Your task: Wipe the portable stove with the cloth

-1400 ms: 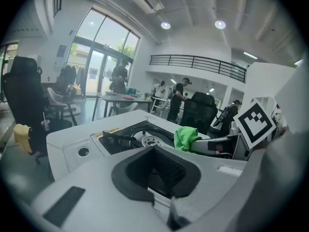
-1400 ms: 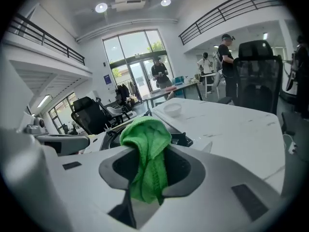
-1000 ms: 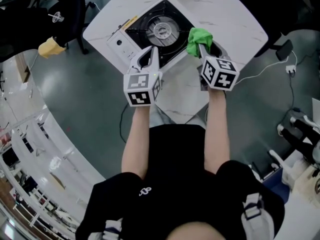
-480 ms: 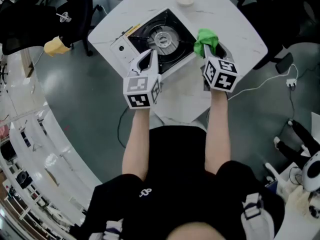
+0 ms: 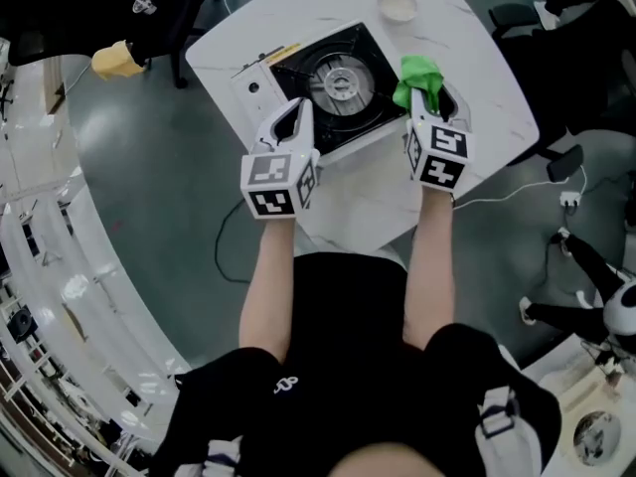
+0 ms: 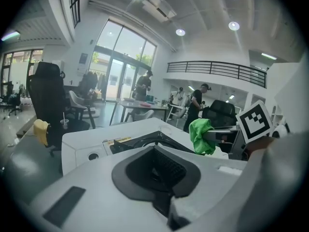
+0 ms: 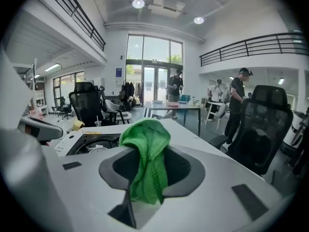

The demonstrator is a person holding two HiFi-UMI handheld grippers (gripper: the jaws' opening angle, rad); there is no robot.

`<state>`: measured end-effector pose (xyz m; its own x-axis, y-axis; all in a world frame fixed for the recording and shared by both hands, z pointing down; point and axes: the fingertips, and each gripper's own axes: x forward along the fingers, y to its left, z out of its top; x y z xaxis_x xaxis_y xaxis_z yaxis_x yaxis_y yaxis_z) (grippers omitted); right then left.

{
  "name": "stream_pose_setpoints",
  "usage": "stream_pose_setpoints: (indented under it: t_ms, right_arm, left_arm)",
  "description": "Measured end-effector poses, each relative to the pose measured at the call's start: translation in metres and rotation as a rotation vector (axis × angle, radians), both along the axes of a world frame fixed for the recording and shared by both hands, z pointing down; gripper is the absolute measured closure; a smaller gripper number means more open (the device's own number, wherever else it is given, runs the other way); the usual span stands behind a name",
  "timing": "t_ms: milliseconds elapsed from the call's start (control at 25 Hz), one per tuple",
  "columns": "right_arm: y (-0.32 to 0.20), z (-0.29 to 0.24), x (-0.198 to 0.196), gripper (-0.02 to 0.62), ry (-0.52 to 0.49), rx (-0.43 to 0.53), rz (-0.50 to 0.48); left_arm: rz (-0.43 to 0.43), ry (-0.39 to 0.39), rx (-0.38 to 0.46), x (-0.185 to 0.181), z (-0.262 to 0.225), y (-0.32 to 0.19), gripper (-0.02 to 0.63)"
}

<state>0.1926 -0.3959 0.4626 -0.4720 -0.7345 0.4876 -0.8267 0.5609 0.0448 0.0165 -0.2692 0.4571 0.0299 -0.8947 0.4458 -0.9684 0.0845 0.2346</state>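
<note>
The portable stove point(image 5: 328, 87), a white body with a black top and a round burner point(image 5: 343, 79), sits on a white marble-look table point(image 5: 477, 58). My right gripper point(image 5: 425, 92) is shut on a bright green cloth point(image 5: 417, 72), held just off the stove's right edge. In the right gripper view the cloth point(image 7: 146, 149) drapes out between the jaws, with the stove point(image 7: 89, 143) to the left. My left gripper point(image 5: 296, 119) is shut with nothing in it, above the stove's near edge. In the left gripper view, stove point(image 6: 128, 144) and cloth point(image 6: 202, 135) lie ahead.
A small white bowl point(image 5: 397, 5) stands on the table beyond the stove. A black office chair point(image 5: 89, 8) and a yellow object point(image 5: 117, 60) are off the table's left side. A cable point(image 5: 507, 192) runs across the floor at the right. People stand far behind.
The head view has shifted, so table and stove sit further right. The right gripper with the cloth has edged slightly farther along the stove's right side. The left gripper keeps its place.
</note>
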Motion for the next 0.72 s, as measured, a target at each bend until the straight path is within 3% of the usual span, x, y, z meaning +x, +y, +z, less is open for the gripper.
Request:
stream_pose_setpoints:
  t_ms: [160,560,720]
  right_arm:
    - [-0.006,0.000,-0.023,0.474,0.015,0.000,-0.070]
    - [-0.001,0.040,-0.063,0.474,0.205,-0.098,-0.181]
    - [-0.009,0.041,-0.077,0.474,0.290,-0.113,-0.210]
  left_arm:
    - [-0.023,0.019,0.010,-0.012,0.000,-0.003,0.606]
    - [0.019,0.137,0.049,-0.029,0.004,-0.045,0.606]
    - [0.045,0.118,0.045,-0.040,0.008,-0.054,0.607]
